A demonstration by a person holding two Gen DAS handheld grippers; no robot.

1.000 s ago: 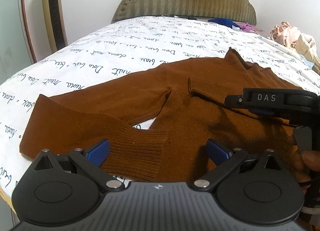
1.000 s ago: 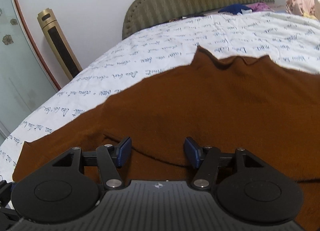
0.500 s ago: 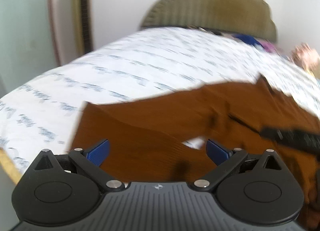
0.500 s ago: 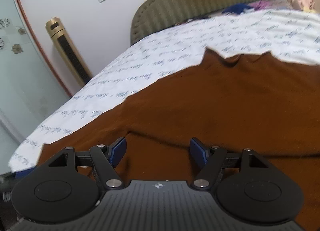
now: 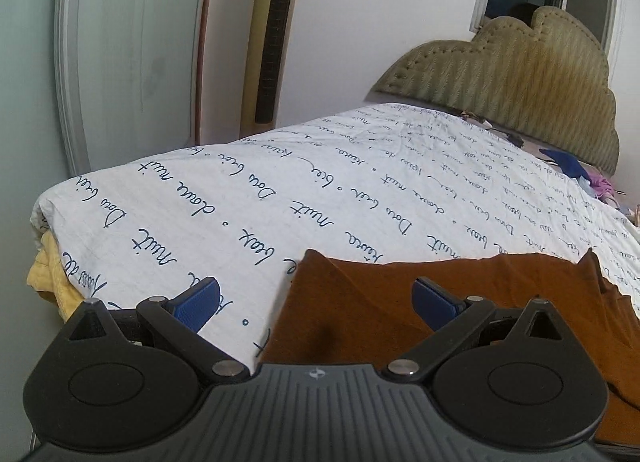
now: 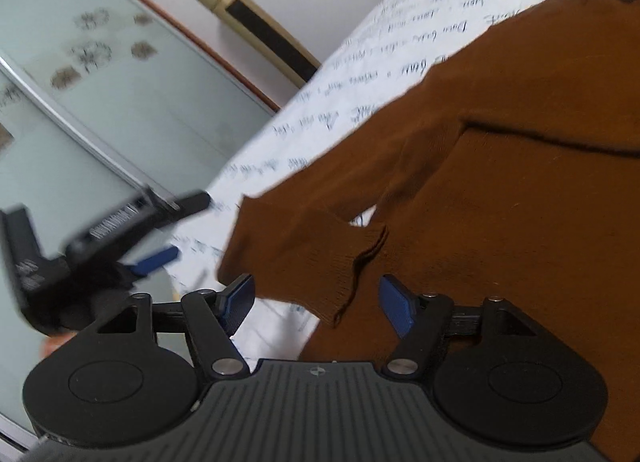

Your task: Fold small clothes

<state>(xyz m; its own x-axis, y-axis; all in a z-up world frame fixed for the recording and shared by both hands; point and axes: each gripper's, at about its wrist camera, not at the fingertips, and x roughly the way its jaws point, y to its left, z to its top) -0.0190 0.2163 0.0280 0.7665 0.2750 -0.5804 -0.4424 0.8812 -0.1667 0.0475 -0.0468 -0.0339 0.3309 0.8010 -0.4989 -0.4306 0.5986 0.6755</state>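
Observation:
A brown knit sweater point(image 6: 520, 110) lies flat on the bed, its left sleeve folded back with the ribbed cuff point(image 6: 352, 262) near the hem. My right gripper point(image 6: 316, 298) is open and empty just above that cuff. My left gripper point(image 5: 316, 298) is open and empty, held low over the sleeve's outer fold point(image 5: 360, 302) and the bare sheet beside it. It also shows in the right wrist view point(image 6: 160, 242), left of the sleeve.
The bed has a white sheet with blue script point(image 5: 280, 198) and a padded headboard point(image 5: 520, 94). A gold tower fan point(image 5: 276, 42) and a glass door point(image 6: 100, 102) stand beyond the bed's left edge. Loose clothes point(image 5: 576, 174) lie by the headboard.
My left gripper has swung left, off the sweater body to the sleeve's outer end. My right gripper has tilted and moved left toward the folded cuff. Both stay open.

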